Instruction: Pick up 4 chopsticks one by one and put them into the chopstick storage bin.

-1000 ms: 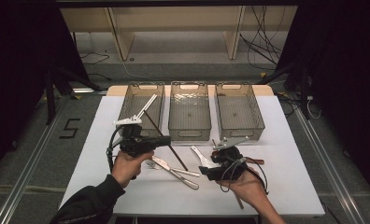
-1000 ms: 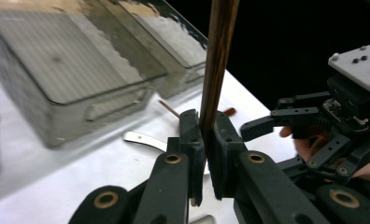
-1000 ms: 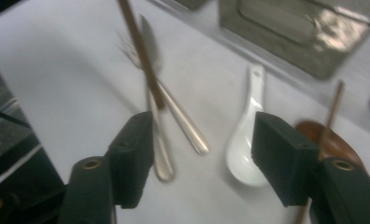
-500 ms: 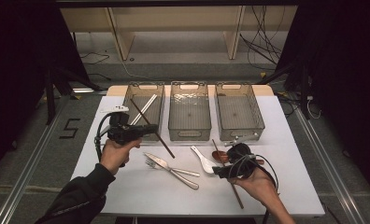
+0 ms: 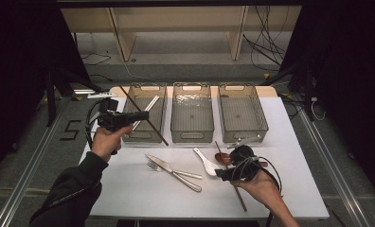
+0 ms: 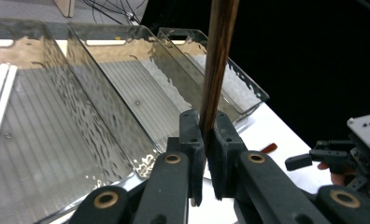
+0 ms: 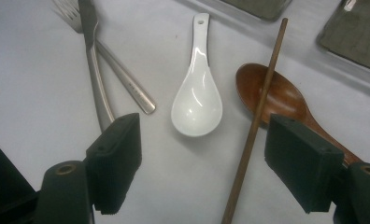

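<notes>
My left gripper (image 5: pixel 144 115) is shut on a dark brown chopstick (image 5: pixel 153 126), which hangs slanted over the left clear bin (image 5: pixel 129 135). In the left gripper view the jaws (image 6: pixel 204 128) pinch the chopstick (image 6: pixel 219 56) upright. My right gripper (image 5: pixel 226 173) hovers low at the table's front right. Its jaws (image 7: pixel 202 151) stand wide open and have just been opening. Under the gap lie a white ceramic spoon (image 7: pixel 197 102) and a second brown chopstick (image 7: pixel 255 121), neither one pressed. A brown wooden spoon (image 7: pixel 286 100) lies under that chopstick.
Three clear bins stand in a row at the back: the left one holds pale metal chopsticks (image 5: pixel 150 106), then the middle (image 5: pixel 191 135) and the right (image 5: pixel 245 135). A knife (image 5: pixel 164 165) and a fork (image 5: pixel 185 173) lie crossed at the white table's (image 5: pixel 129 194) front centre.
My left gripper has risen and moved left and away, carrying the brown chopstick over the left bin. The right hand has stayed near the spoons.
</notes>
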### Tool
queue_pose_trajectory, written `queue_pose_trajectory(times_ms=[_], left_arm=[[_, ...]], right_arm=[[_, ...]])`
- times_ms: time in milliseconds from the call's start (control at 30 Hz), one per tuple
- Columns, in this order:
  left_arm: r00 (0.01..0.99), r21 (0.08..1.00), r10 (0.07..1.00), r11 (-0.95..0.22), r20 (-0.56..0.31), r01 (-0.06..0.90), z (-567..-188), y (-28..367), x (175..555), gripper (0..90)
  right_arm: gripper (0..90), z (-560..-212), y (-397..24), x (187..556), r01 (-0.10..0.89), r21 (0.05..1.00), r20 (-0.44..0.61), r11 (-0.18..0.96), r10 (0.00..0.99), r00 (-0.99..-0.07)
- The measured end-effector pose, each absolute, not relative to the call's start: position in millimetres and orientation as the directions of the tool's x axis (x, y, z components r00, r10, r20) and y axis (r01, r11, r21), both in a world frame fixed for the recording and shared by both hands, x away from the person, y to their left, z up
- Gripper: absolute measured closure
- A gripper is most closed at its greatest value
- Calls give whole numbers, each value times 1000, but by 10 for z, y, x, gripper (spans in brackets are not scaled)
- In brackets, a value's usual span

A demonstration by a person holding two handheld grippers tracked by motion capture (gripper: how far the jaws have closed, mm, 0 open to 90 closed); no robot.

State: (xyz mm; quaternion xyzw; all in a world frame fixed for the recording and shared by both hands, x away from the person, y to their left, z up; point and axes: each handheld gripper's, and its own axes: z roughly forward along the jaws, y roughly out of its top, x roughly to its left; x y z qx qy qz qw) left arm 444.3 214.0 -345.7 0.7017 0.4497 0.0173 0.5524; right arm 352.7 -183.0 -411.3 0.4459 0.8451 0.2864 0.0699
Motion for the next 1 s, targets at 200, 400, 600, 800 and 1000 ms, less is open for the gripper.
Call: queue_pose_trajectory(times_ms=[200, 400, 600, 800, 1000], left_arm=[[573, 792, 670, 36, -472, 610, -3388, 2252, 4544, 845], [553, 792, 698, 31, -454, 610, -3314, 2304, 4677, 845], [519, 775, 727, 29, -450, 632, -3292, 2342, 4849, 844], [480, 758, 755, 35, -447, 651, -3304, 2369, 5011, 842], [453, 731, 773, 20, -444, 682, -3411, 2312, 5124, 841]], right_arm=[[272, -4115, -1824, 3527, 707, 553, 134, 441, 790, -598], [265, -4104, -1808, 3525, 693, 565, 132, 448, 780, -612], [265, -4108, -1791, 3519, 688, 563, 131, 458, 773, -621], [265, -4097, -1781, 3520, 682, 568, 129, 461, 768, -627], [265, -4105, -1771, 3515, 680, 566, 131, 467, 763, -633]])
